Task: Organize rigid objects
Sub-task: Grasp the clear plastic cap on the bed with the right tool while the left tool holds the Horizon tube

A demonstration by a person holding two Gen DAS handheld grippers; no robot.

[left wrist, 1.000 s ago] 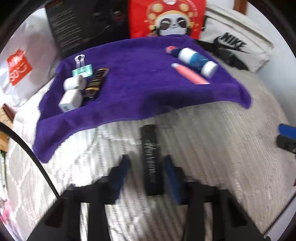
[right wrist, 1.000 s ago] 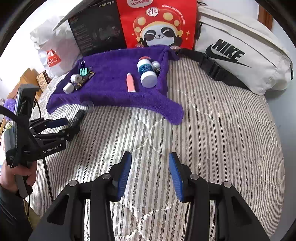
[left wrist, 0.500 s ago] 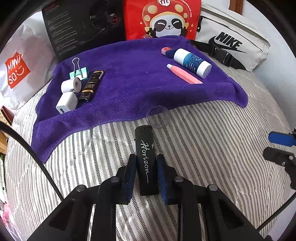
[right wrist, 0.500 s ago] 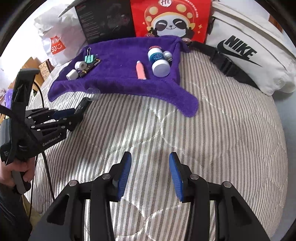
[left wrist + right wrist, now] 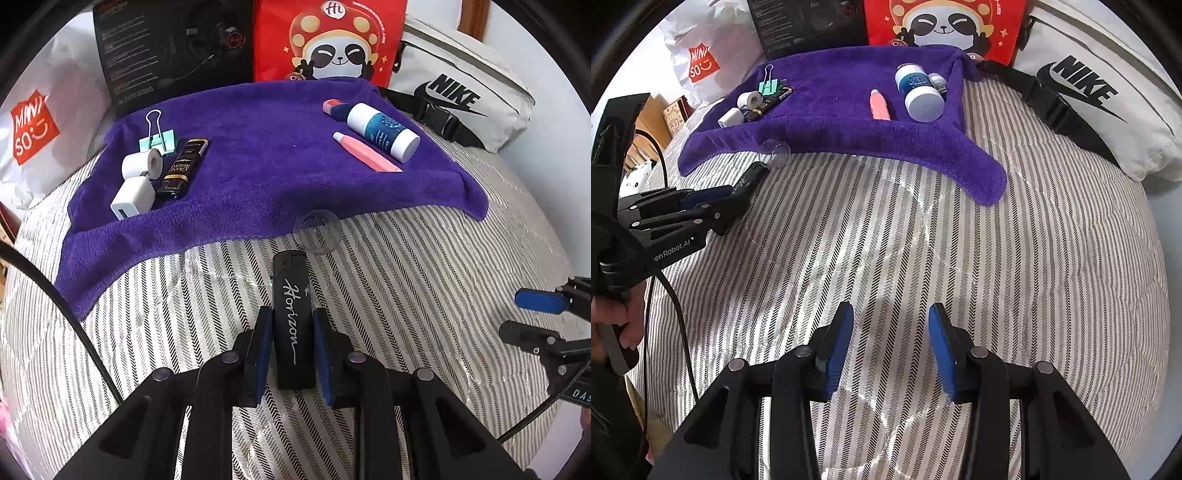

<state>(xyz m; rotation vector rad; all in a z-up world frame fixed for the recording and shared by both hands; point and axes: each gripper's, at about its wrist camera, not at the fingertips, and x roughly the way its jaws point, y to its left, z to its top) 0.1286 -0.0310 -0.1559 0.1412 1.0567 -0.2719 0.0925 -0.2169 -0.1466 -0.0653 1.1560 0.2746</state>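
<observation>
A black lighter [image 5: 291, 317] marked "Horizon" lies on the striped bedspread [image 5: 424, 266], and my left gripper [image 5: 291, 314] is shut on its lower half. The right wrist view shows that grip from the side, lighter [image 5: 748, 179] poking out of the left gripper [image 5: 713, 201]. Beyond lies a purple towel [image 5: 266, 166]. On its left are a binder clip [image 5: 159, 138], white tape roll [image 5: 142, 164], white charger [image 5: 133, 197] and dark lighter [image 5: 183, 168]. On its right are a pink tube [image 5: 365, 151] and blue-white bottle [image 5: 384, 131]. My right gripper [image 5: 890, 317] is open over bare bedspread.
A clear suction cup [image 5: 317, 230] lies at the towel's near edge. Behind the towel stand a black box [image 5: 173, 48], a red panda bag [image 5: 332, 40], a white Nike bag [image 5: 461, 96] and a Miniso bag [image 5: 37, 125]. A black cable [image 5: 672, 306] trails from the left gripper.
The left gripper's jaws, apart on either side of the black lighter a second ago, have closed onto it. The right gripper has sunk a little toward the bedspread, still open.
</observation>
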